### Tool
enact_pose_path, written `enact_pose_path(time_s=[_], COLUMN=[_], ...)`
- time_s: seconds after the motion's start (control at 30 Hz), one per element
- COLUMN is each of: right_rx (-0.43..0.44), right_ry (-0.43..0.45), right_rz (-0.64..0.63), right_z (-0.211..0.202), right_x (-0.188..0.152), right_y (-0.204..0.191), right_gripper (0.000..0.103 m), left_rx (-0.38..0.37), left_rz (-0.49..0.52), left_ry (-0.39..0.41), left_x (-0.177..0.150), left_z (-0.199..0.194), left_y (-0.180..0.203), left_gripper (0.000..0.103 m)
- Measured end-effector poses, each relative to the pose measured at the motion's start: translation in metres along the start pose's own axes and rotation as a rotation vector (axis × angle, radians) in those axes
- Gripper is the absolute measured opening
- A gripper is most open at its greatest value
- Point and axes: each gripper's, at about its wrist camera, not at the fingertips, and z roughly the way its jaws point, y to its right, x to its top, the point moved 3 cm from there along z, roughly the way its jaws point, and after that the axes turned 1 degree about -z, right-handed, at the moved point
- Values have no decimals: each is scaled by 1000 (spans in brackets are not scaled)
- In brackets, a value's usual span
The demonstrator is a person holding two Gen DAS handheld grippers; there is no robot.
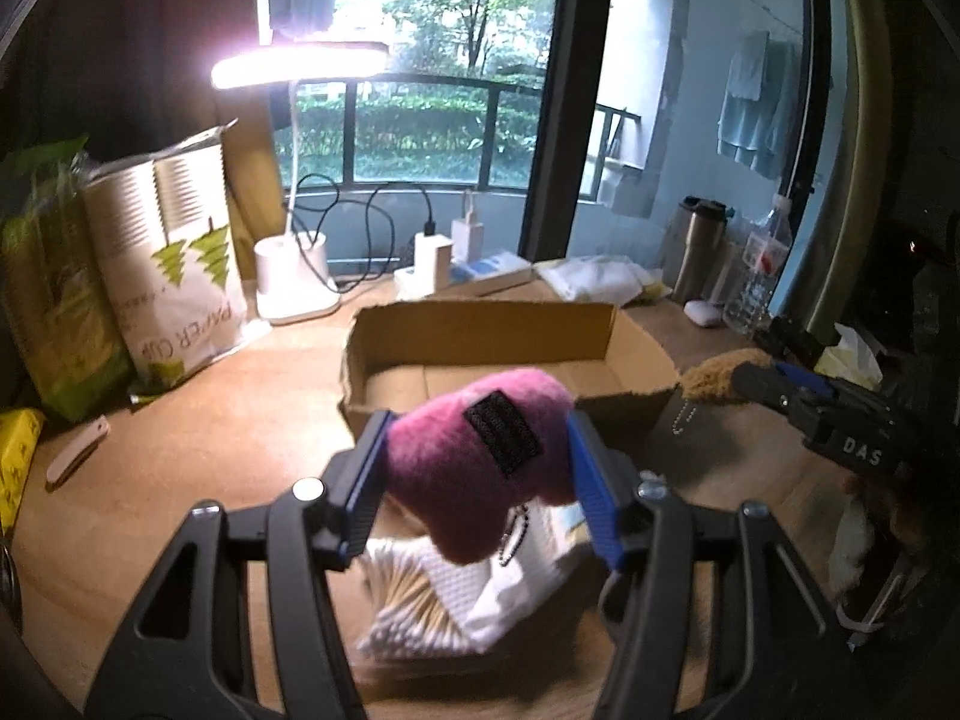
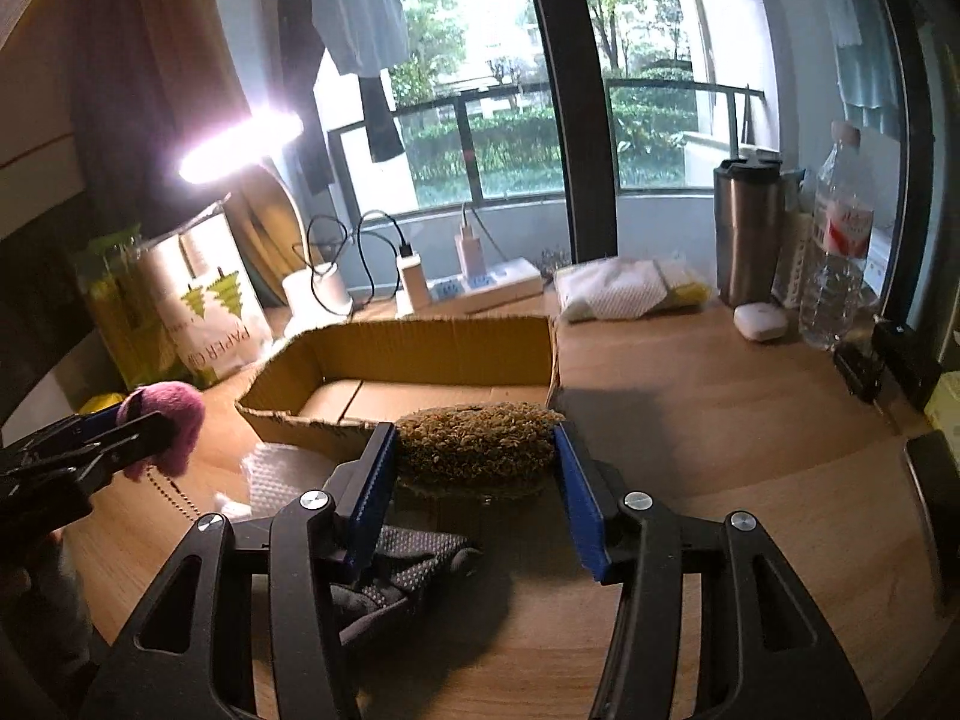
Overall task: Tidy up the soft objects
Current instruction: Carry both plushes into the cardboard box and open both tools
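My left gripper [image 1: 477, 456] is shut on a pink plush toy [image 1: 456, 450] with a black patch and a ball chain, held above the table just in front of the open cardboard box [image 1: 480, 324]. It also shows at the left of the right wrist view [image 2: 168, 420]. My right gripper [image 2: 474, 450] is shut on a brown fuzzy plush toy [image 2: 474, 441], held at the box's near edge [image 2: 300, 420]. That brown toy shows at the right of the left wrist view [image 1: 714, 375].
A bag of cotton swabs [image 1: 414, 600] and a white pack lie under the left gripper. A dark grey glove [image 2: 396, 564] lies under the right gripper. A lamp base [image 1: 294, 282], paper cup bag [image 1: 174, 264], steel tumbler [image 2: 747, 234] and water bottle [image 2: 837, 240] line the back.
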Motion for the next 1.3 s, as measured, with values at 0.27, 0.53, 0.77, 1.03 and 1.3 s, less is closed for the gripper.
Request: enact_pose_path(time_s=[0.27,0.53,0.77,1.03,1.3], right_rx=[41,97,124,130,132], right_ry=[41,74,66,-1,-65], right_rz=[6,0,0,17,0], right_z=[-2,5,24,58,80], right_x=[13,27,33,26,17], right_y=[5,7,12,21,19], right_gripper=[55,55,55,55,55], left_rx=[3,0,-13,-39,-61], left_rz=[22,31,29,12,-25], left_ry=[16,15,-6,-63,-129], left_x=[18,32,38,36,28], left_z=[14,37,65,103,130], left_y=[15,28,38,43,39], left_gripper=[58,58,58,59,66])
